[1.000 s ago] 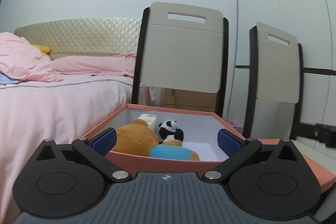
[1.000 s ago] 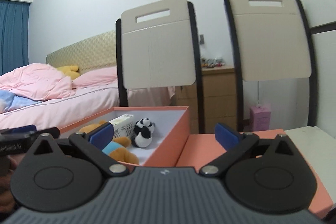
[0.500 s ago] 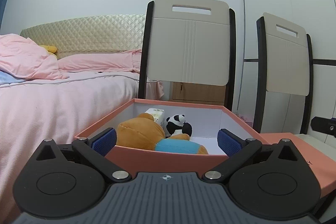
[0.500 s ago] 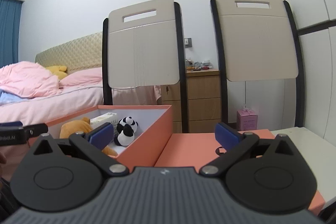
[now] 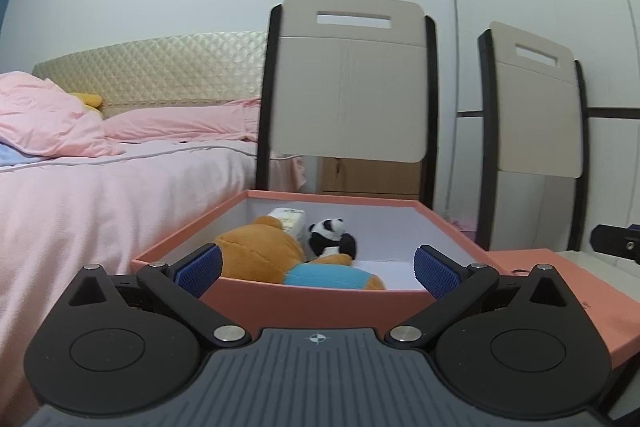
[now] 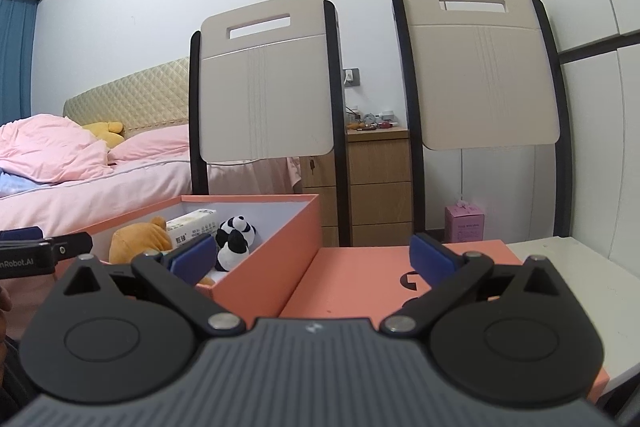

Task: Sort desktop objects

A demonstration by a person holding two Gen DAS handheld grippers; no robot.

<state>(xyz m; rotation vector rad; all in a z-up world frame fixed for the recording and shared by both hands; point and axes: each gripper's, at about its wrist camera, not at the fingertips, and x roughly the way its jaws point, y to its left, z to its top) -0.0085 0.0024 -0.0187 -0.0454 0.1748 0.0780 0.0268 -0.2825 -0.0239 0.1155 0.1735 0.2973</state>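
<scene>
An open orange box (image 5: 320, 297) with a white inside holds a brown plush bear in a blue shirt (image 5: 276, 259), a small panda plush (image 5: 330, 237) and a white tissue pack (image 5: 288, 221). My left gripper (image 5: 318, 269) is open and empty, level with the box's near wall. In the right wrist view the box (image 6: 264, 275) is at the left, with the bear (image 6: 140, 239), panda (image 6: 234, 237) and tissue pack (image 6: 192, 227) inside. My right gripper (image 6: 310, 257) is open and empty above the flat orange lid (image 6: 360, 283).
Two beige chair backs (image 6: 266, 91) (image 6: 480, 75) stand behind the desk. A pink bed (image 5: 100, 179) lies at the left. A wooden drawer unit (image 6: 376, 187) and a small pink box (image 6: 464, 223) are behind. The white desk top (image 6: 572, 263) shows at the right.
Both grippers have drawn back and risen slightly, so the box looks farther away and more of its inside shows. Both stay open and empty.
</scene>
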